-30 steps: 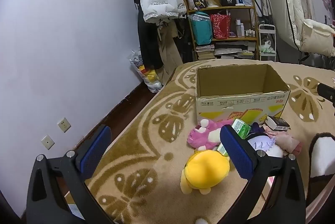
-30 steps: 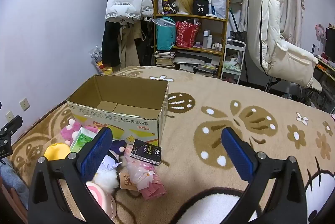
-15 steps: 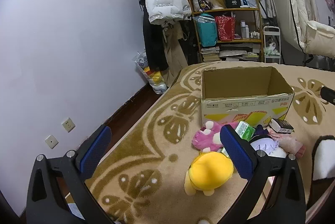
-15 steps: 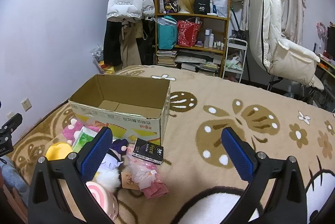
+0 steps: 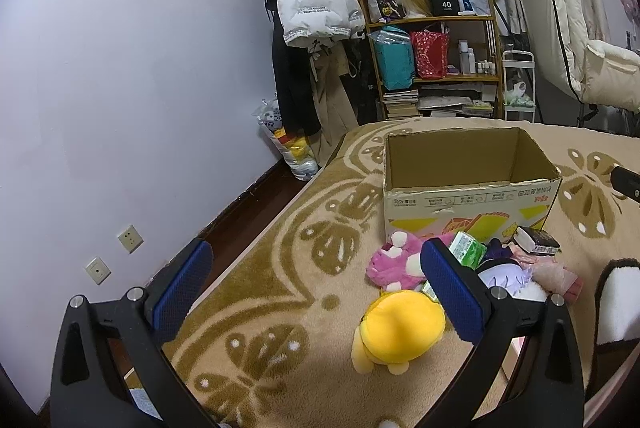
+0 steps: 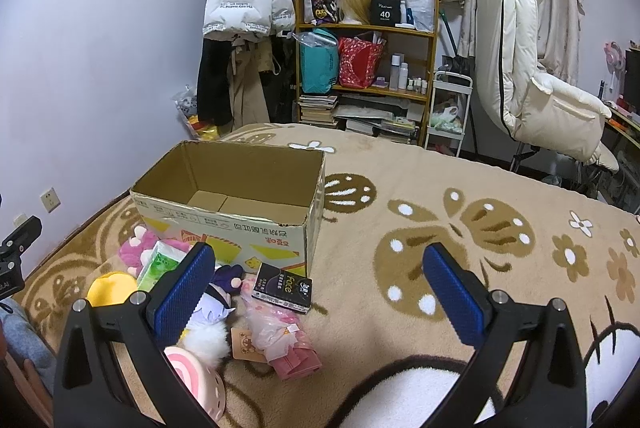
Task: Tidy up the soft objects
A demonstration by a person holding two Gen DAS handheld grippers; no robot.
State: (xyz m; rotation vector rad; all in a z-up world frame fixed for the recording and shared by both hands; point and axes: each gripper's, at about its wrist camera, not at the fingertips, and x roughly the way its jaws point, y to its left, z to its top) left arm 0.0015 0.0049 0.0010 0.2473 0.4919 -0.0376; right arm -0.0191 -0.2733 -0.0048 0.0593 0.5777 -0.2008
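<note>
Left wrist view: the left gripper [image 5: 316, 288] hovers above the patterned blanket [image 5: 280, 268], its jaws spread wide and holding nothing. Just right of its right finger lies a yellow plush [image 5: 400, 328]; beyond it, a pink plush [image 5: 394, 264] and a green tissue pack [image 5: 466, 252] lie against the near wall of the open cardboard box [image 5: 468, 199].

Right wrist view: the right gripper [image 6: 320, 292] also has its jaws wide apart and empty. The soft things cluster at the near left, in front of the box: a purple-and-white plush [image 6: 214, 304], a pink wrapped bundle [image 6: 280, 338] and a black carton [image 6: 285, 287] touching the box's near corner. The box interior shows only bare flaps. A shelf [image 6: 366, 67] stands at the far wall.
</note>
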